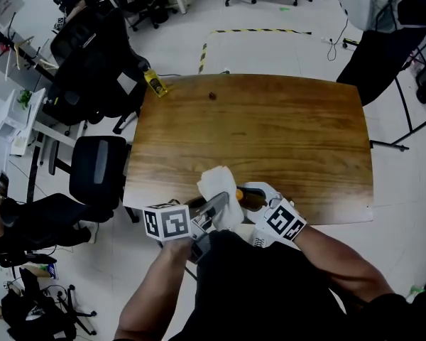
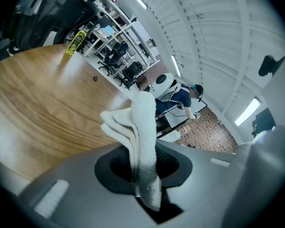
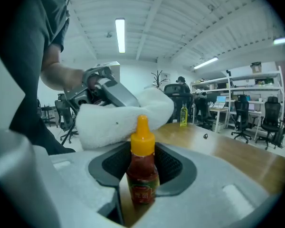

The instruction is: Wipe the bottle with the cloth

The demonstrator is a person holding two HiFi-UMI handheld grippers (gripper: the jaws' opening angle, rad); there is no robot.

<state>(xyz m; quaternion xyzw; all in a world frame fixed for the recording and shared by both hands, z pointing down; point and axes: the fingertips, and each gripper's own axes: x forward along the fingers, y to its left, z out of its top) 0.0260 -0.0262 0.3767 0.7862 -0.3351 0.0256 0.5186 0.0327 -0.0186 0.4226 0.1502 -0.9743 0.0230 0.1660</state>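
Here, low in the head view, the left gripper point(image 1: 214, 209) has its jaws clamped on a folded, fluffy white cloth point(image 2: 141, 122). Just right, the right gripper point(image 1: 252, 195) pinches a small red sauce bottle point(image 3: 142, 172) with a cone-shaped orange cap, over the glossy wood-grain worktop point(image 1: 284, 133).

Both forearms bare, reaching forward from torso, converging near table's near edge. Left forearm point(image 1: 153, 290) angled up and right; right forearm point(image 1: 341, 258) angled up and left. Left gripper point(image 1: 214, 210) tilted slightly down, jaws pinched tight on cloth point(image 2: 143, 127), folds standing out past tips. Right gripper point(image 1: 254, 196) just beside it, tips pointing left, jaws part-closed, pads pressing both sides of bottle point(image 3: 142, 172), held upright. Marker cubes face up.
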